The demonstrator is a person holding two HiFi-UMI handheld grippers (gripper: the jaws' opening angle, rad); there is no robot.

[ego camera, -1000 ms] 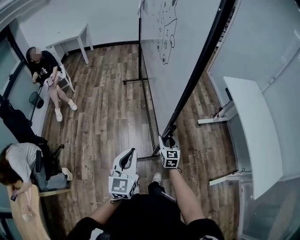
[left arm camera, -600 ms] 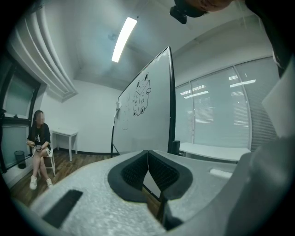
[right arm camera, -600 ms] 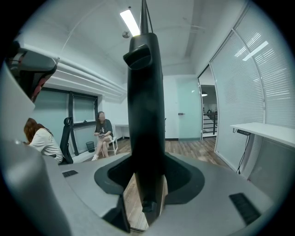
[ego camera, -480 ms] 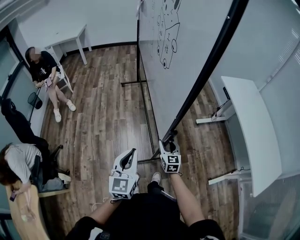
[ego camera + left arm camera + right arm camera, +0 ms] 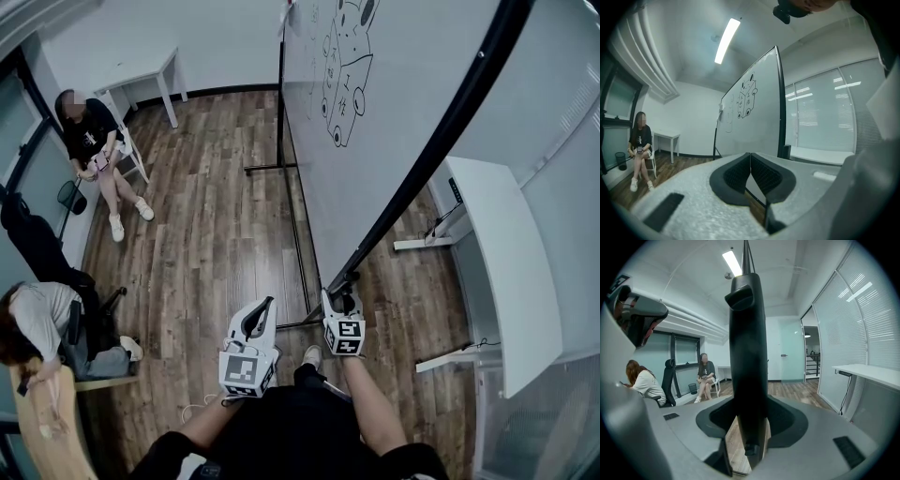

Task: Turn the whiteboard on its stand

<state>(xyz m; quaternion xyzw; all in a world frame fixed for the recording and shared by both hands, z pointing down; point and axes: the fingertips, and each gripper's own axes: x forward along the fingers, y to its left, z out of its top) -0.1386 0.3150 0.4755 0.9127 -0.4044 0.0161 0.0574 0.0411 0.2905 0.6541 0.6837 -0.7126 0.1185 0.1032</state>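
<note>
Both jaw pairs are closed: the right hand-held gripper [image 5: 345, 300] clamps the near frame edge of the whiteboard [image 5: 375, 141]. The left hand-held gripper [image 5: 256, 317] holds nothing.

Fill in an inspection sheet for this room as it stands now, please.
Surface: wood floor, bare around the board.
Job's things: whiteboard with a drawing on its face, on a black stand.
Clutter: a bin by the wall.
Grippers: right gripper shut on the whiteboard's black frame edge; left gripper shut, empty, apart from the board.
Cables: a cable hangs under the white desk.
Surroundings: two seated people, a small table.
</note>
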